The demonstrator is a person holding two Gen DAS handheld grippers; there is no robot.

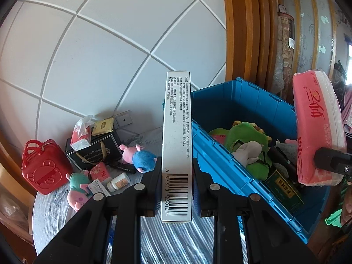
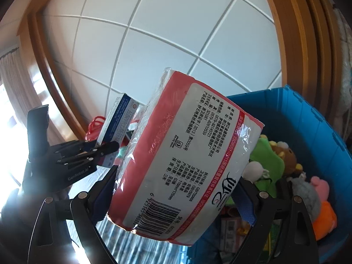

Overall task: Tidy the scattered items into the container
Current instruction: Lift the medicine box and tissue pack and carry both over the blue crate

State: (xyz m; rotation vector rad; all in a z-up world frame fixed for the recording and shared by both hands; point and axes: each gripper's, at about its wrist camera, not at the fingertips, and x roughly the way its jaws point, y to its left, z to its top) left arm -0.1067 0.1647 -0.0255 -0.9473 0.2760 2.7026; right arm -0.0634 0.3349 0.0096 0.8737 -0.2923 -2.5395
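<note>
My left gripper (image 1: pixel 177 171) is pinched nearly closed on a slim white box (image 1: pixel 177 145), which stands on its narrow edge between my jaws with the barcode end nearest me and its top reaching up past the near corner of the blue bin (image 1: pixel 239 103). My right gripper (image 2: pixel 173 189) is spread wide around a pink tissue pack (image 2: pixel 187 154), both pads pressed to its sides, and the pack hangs tilted over the bin's near rim. Inside the bin lie a green plush (image 1: pixel 246 138), a grey one and a dark green box. Still out on the cloth-covered table (image 1: pixel 52 206) are a red case (image 1: pixel 44 169), a black gift bag (image 1: pixel 96 151), a pig toy (image 1: pixel 138 156), a small white bottle (image 1: pixel 117 182) and what may be a few small packets, too blurred to name
</note>
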